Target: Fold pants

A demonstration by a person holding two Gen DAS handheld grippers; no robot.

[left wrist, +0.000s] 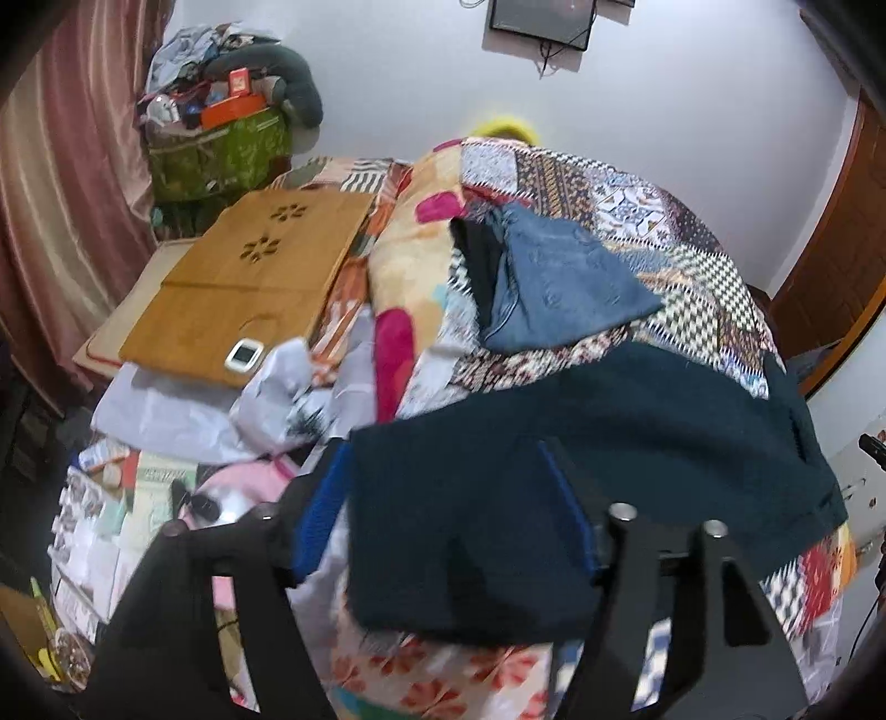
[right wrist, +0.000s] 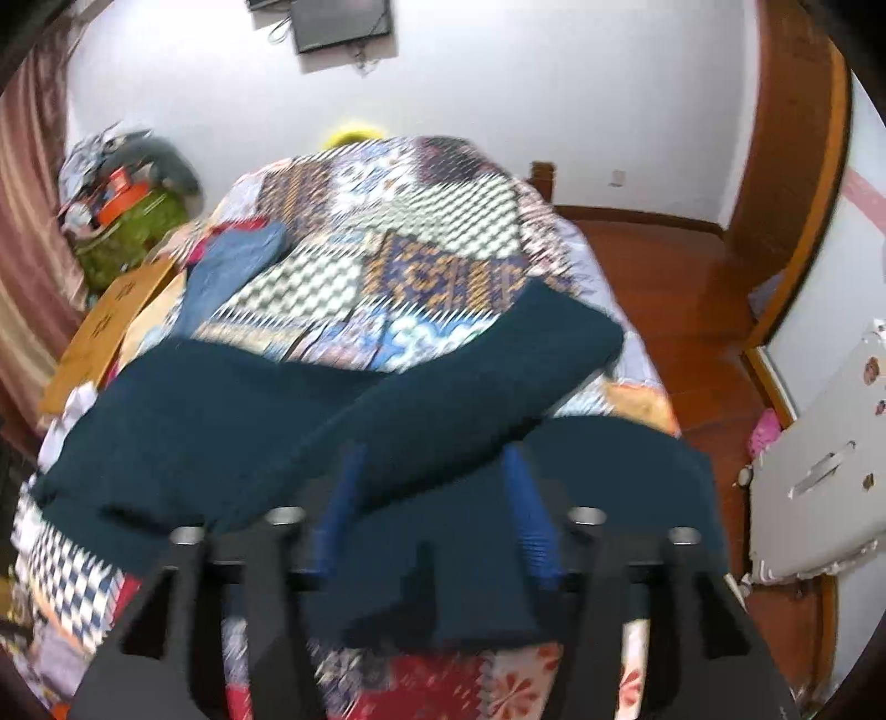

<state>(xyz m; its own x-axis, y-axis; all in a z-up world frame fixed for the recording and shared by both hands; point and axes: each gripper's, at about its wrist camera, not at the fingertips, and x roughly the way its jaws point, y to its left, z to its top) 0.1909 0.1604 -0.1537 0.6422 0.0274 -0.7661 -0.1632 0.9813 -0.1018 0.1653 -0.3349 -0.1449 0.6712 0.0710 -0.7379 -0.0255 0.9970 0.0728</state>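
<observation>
Nearest the left wrist camera, the left gripper [left wrist: 448,498] points down at the bed with its blue-padded fingers [left wrist: 324,509] spread wide. The near edge of the dark teal pants [left wrist: 554,443] lies in the gap between them, and neither pad presses the cloth. From the right wrist camera, the right gripper [right wrist: 434,498] stands the same way: blue fingers [right wrist: 526,509] parted, the teal cloth under and between them, nothing pinched.

The pants lie across the patchwork bedspread [left wrist: 692,266], running from about 6 o'clock out toward 3 o'clock in the left view. In the right view they [right wrist: 343,399] stretch from 9 o'clock to 2 o'clock, with one layer folded over another.

Farther up the bed, toward 12 o'clock in the left view, folded blue jeans [left wrist: 565,288] rest on the bedspread, well apart from the pants. At 10 o'clock a wooden lap board [left wrist: 249,277] lies flat with a small white device [left wrist: 243,354] on its near edge. Beyond it, a green bag [left wrist: 216,149] heaped with clutter stands against the white wall [left wrist: 664,83], beside a pink curtain [left wrist: 66,194]. A dark screen [left wrist: 540,22] hangs on the wall at 12 o'clock.
</observation>
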